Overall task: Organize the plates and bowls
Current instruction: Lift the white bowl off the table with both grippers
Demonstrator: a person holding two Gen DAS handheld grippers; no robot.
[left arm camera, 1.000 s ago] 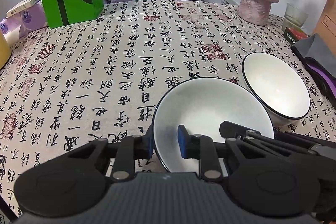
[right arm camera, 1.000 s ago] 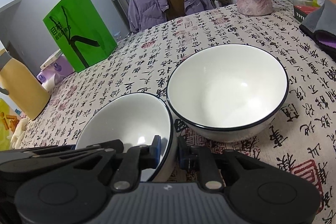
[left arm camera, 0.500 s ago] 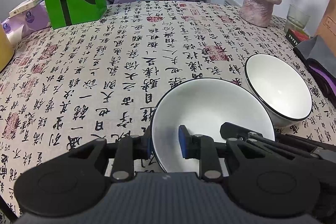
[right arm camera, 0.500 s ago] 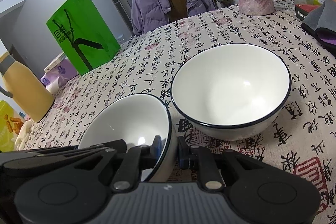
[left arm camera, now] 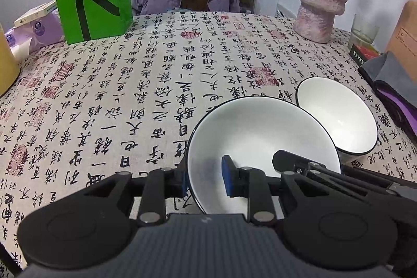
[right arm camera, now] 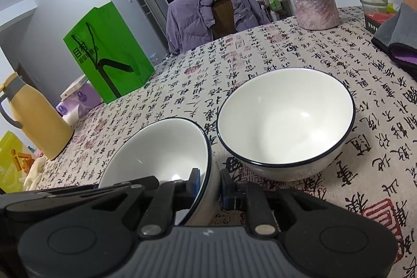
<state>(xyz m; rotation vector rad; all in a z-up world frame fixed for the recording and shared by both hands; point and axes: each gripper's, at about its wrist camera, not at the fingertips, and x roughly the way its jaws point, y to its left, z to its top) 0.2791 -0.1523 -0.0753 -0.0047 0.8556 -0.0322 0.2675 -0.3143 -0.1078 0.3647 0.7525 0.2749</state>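
Left wrist view shows the left claw (left arm camera: 204, 180) pinching the near-left rim of the white ceramic bowl with a thin dark rim (left arm camera: 260, 132), one blue pad outside the wall and one inside, while the right claw (right arm camera: 209, 185) clamps the same bowl on its opposite rim, its linkage reaching in from the right. Over the last second the held bowl has risen a little and its mouth has tipped further toward the far edge of the bench (left arm camera: 161, 74), which wears a cream cloth printed with black calligraphy; the grips themselves have not altered. The second white bowl of the same kind (right arm camera: 284, 119) has stayed put, upright on the cloth just beside the held one toward the bench's right edge, the two rims close but apart in the right wrist view. I judge this to be the lift before nesting: the carried bowl seems clear of the cloth, and it needs to travel right, level out and go down into its twin, with care that the rims do not knock.
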